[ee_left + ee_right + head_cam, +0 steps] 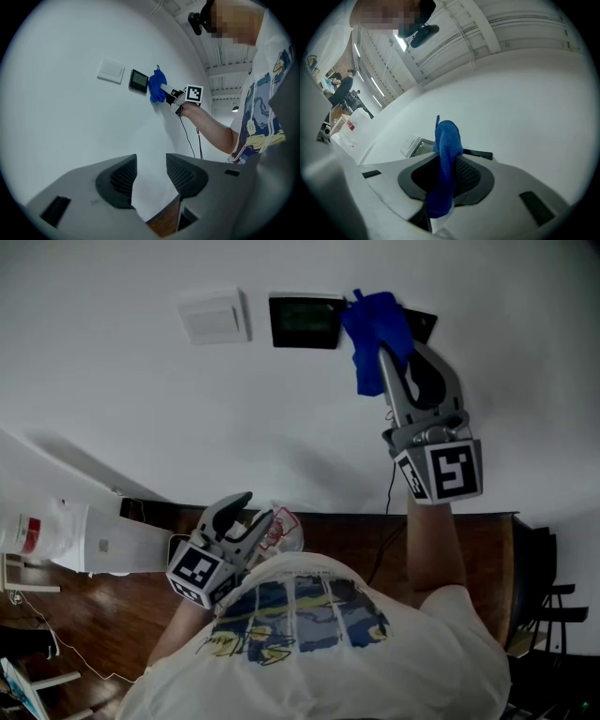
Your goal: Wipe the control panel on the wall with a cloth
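Reaching up in the head view, the right gripper (392, 362) presses the blue cloth (375, 329) to the wall, touching the right edge of the dark control panel (304, 322). The left gripper view shows the left gripper (150, 174) parted and empty. The right gripper view shows its jaws clamped on the cloth. Wiping looks to be in hand; the next move calls for sliding the cloth across the panel's face with light pressure.

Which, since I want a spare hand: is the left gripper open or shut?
Open. The left gripper has its jaws apart, nothing held between them.
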`<state>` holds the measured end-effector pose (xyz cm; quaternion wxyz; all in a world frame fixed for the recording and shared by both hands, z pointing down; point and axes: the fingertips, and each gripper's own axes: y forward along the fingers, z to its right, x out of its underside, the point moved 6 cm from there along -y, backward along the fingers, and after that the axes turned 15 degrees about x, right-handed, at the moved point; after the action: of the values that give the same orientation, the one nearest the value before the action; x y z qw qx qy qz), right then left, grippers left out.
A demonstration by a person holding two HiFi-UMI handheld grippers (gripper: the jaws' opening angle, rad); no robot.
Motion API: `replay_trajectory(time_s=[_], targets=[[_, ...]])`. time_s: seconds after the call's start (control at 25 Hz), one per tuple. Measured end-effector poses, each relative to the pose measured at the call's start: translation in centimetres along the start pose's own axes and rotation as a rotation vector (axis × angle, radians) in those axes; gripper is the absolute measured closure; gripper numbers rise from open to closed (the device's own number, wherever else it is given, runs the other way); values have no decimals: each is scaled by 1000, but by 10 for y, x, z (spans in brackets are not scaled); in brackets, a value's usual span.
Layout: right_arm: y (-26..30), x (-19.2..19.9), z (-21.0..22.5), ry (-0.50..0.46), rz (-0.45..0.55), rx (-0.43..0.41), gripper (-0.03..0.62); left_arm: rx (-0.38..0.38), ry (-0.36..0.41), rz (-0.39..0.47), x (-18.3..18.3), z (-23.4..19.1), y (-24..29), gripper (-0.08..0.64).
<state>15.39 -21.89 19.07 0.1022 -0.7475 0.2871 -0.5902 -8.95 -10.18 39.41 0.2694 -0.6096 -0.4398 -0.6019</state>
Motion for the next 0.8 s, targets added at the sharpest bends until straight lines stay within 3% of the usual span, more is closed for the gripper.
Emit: replay_trajectory(time_s=[0.36, 0.8], targets=[[-21, 11, 61, -14, -15, 100, 495, 36, 6, -4, -6, 11, 32, 383], [-44, 23, 101, -29, -61, 223, 497, 52, 0, -4, -10, 17, 37, 383]])
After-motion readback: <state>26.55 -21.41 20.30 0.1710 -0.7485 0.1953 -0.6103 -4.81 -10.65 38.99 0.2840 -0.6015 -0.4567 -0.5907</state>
